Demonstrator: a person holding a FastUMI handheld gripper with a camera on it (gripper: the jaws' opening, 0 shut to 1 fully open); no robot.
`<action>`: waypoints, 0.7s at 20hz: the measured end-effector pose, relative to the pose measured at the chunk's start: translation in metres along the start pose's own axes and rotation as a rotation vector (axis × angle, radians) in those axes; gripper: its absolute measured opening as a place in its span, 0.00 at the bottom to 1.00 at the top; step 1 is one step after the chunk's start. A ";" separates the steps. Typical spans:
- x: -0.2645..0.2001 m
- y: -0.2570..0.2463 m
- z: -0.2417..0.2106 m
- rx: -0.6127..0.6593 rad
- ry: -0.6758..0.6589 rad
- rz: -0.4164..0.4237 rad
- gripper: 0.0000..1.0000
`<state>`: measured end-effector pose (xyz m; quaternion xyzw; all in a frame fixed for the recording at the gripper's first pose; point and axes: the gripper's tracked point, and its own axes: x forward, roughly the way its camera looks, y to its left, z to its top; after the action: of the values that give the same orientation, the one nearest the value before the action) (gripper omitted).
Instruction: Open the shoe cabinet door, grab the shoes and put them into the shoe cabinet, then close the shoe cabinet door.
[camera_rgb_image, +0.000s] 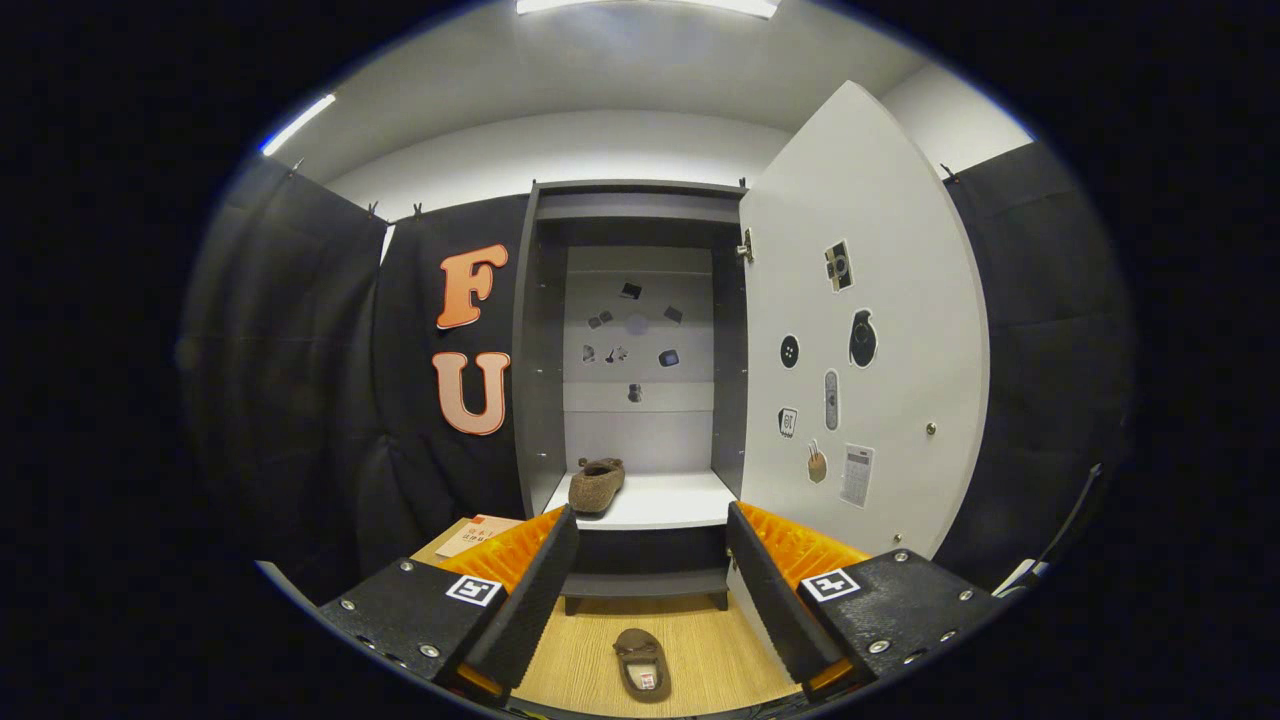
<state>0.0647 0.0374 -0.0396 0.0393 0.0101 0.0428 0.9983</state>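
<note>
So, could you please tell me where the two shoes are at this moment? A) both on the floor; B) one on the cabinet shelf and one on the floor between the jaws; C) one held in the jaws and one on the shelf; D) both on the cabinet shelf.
B: one shoe sits on the white shelf of the open cabinet, while the other shoe lies on the wooden floor between the open, empty jaws of the gripper.

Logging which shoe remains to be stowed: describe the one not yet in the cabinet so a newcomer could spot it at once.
Start at the tall grey shoe cabinet, its white door swung open. On the wooden floor before it, between the open hand-held gripper's fingers, lies a brown slipper. Its twin sits up on the cabinet's white shelf; this one is on the floor.
</note>
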 end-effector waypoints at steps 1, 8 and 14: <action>0.002 0.000 -0.002 0.001 0.003 0.002 0.93; 0.007 0.001 0.003 -0.005 -0.005 0.014 0.93; 0.012 -0.001 0.003 -0.003 -0.001 0.010 0.93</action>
<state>0.0764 0.0370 -0.0369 0.0380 0.0092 0.0479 0.9981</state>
